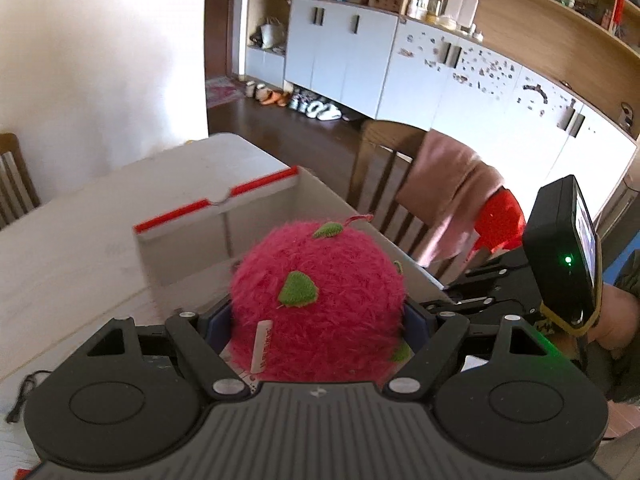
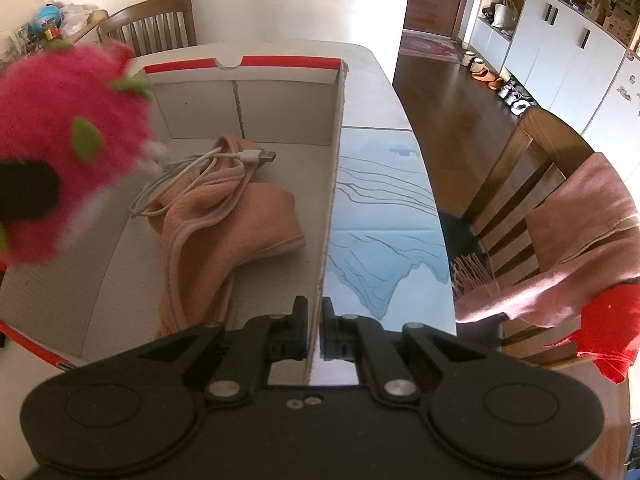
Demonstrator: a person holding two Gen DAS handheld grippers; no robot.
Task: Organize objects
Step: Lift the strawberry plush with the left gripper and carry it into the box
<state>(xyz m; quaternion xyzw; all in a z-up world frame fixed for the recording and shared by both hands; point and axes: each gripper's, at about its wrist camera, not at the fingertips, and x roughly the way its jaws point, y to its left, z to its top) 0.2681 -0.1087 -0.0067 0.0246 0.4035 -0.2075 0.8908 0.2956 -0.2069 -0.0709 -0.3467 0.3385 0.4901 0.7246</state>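
- The plush dragon fruit (image 1: 320, 300), pink and fuzzy with green felt leaves, sits squeezed between the fingers of my left gripper (image 1: 316, 320); a white label tag hangs from its near side.
- In my right wrist view the same plush (image 2: 68, 148) hangs above the left part of the open cardboard box (image 2: 280, 96), not resting on the floor of the box.
- My right gripper (image 2: 315, 328) is clamped narrow on the box's right wall, one finger inside and one outside, at the near end of that wall.
- Inside the box I see a folded peach towel (image 2: 224, 232) lying along the middle of the floor, with a coiled white USB cable (image 2: 192, 176) draped over its far end; the plug points toward the right wall.
- The box has red trim along its far rim and stands on the pale table (image 2: 372, 80), close to the table's right edge.
- Just beside the box, against the outside of its right wall, lies a flap or sheet printed with blue mountains (image 2: 384, 216); I cannot tell which.
- Beyond the table's right edge stands a wooden chair (image 2: 532, 160) with a pink cloth (image 2: 580, 232) and a red garment (image 2: 612, 328) over it.
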